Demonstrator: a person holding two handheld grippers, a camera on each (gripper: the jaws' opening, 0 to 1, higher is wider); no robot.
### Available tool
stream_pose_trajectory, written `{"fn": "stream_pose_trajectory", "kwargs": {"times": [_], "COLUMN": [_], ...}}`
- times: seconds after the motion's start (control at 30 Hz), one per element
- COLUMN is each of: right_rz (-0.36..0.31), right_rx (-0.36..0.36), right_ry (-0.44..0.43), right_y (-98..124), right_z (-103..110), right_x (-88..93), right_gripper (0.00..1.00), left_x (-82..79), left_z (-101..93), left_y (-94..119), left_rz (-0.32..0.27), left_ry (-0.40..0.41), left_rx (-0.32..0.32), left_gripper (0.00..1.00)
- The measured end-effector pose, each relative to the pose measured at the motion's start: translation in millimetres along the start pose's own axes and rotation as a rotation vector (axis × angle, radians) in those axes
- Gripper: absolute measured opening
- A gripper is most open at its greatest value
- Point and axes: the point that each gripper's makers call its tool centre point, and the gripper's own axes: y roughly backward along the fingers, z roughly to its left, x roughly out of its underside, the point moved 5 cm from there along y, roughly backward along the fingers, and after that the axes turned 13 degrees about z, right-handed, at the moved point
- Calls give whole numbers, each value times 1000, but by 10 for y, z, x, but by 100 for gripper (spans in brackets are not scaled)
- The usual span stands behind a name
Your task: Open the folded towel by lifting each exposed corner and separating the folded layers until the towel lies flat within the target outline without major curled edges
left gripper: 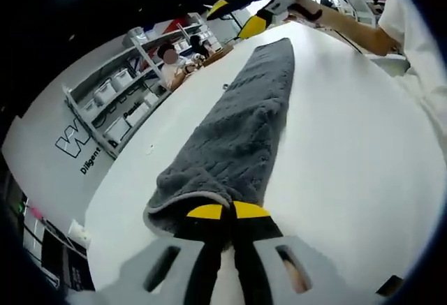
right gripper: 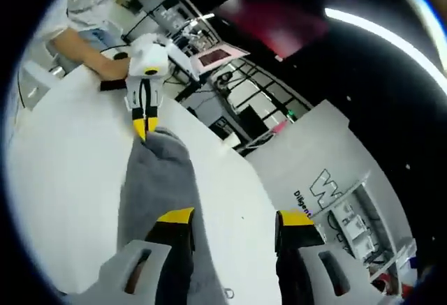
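Observation:
A grey towel [left gripper: 244, 123], folded into a long narrow strip, lies along the white table [left gripper: 349, 151]. My left gripper [left gripper: 228, 212] is shut on the towel's near end, its yellow tips pinching the rolled hem. At the strip's far end my right gripper [left gripper: 237, 15] hovers open, held by a person's hand. In the right gripper view the towel [right gripper: 157, 179] runs from under my right gripper [right gripper: 236, 218], whose jaws stand wide apart, away to the left gripper [right gripper: 143, 125], which is clamped on the far end. The right gripper's left fingertip [right gripper: 174, 216] is over the cloth.
Grey shelves with white bins [left gripper: 115, 99] stand along a wall with lettering beyond the table's left edge. A seated person [left gripper: 171, 64] is at the back. The holder's arm [left gripper: 356, 29] reaches in at the top right. Bare table [right gripper: 63, 158] flanks the towel.

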Motion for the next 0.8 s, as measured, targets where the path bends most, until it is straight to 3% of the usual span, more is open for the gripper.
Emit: {"fn": "stream_pose_trajectory", "kwargs": {"times": [0.1, 0.33, 0.4, 0.53, 0.8], "right_rz": [-54, -43, 2, -33, -34], "right_rx": [-70, -94, -75, -111, -162], "right_ry": [-19, -10, 15, -30, -154], "right_y": [-99, -330, -411, -509, -742], "right_z": [91, 111, 92, 89, 100], "right_x": [-190, -327, -312, -410, -569], "right_gripper": [43, 45, 45, 45, 45], "left_x": [4, 5, 5, 2, -20], "left_z": [-1, -12, -12, -25, -56], "left_y": [-1, -3, -3, -9, -16], "left_rz": [-1, 2, 3, 8, 37], "left_ry": [1, 2, -2, -29, -94], "left_rx": [3, 9, 8, 2, -22], "left_gripper": [3, 3, 3, 3, 2]}}
